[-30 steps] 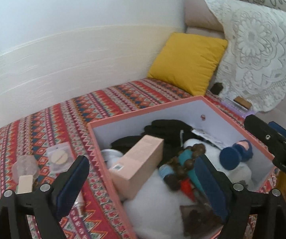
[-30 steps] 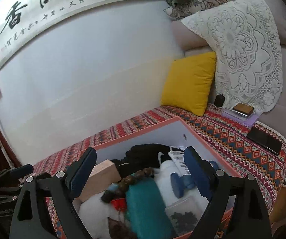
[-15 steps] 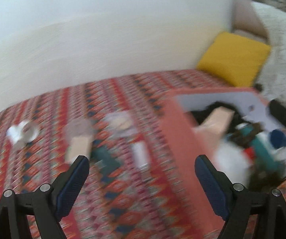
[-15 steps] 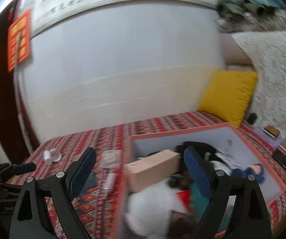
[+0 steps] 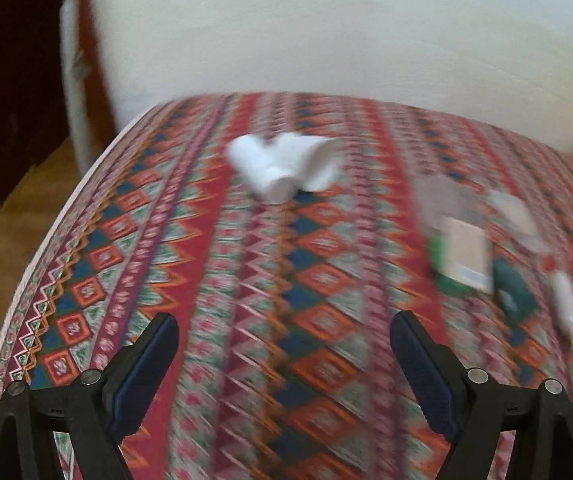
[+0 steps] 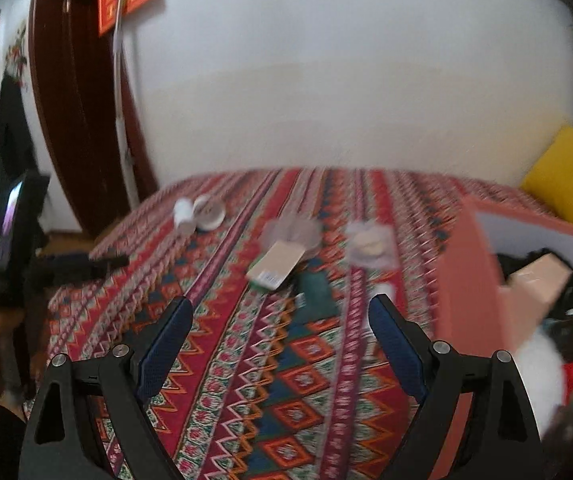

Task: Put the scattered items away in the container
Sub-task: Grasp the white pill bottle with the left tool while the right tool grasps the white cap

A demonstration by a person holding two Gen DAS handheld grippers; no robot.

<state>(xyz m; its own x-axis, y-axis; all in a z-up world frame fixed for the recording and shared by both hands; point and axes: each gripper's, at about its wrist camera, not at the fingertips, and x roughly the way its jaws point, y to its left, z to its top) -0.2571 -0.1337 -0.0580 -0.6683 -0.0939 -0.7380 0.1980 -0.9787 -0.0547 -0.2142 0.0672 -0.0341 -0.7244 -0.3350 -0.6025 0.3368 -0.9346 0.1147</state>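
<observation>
**Both grippers empty above the patterned bed**

Left wrist view: the left gripper hovers over a red patterned bedspread below a white wall, fingers spread wide, nothing between them. A white object lies upper centre, blurred.

Right wrist view: the right gripper is likewise spread and empty. The tan card lies centre frame, long axis running lower left to upper right. The pink box sits at right, filled.

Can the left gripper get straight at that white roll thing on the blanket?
Probably yes: the left gripper is open and empty, the white roll lies ahead of it, and only bare patterned blanket lies between.
</observation>
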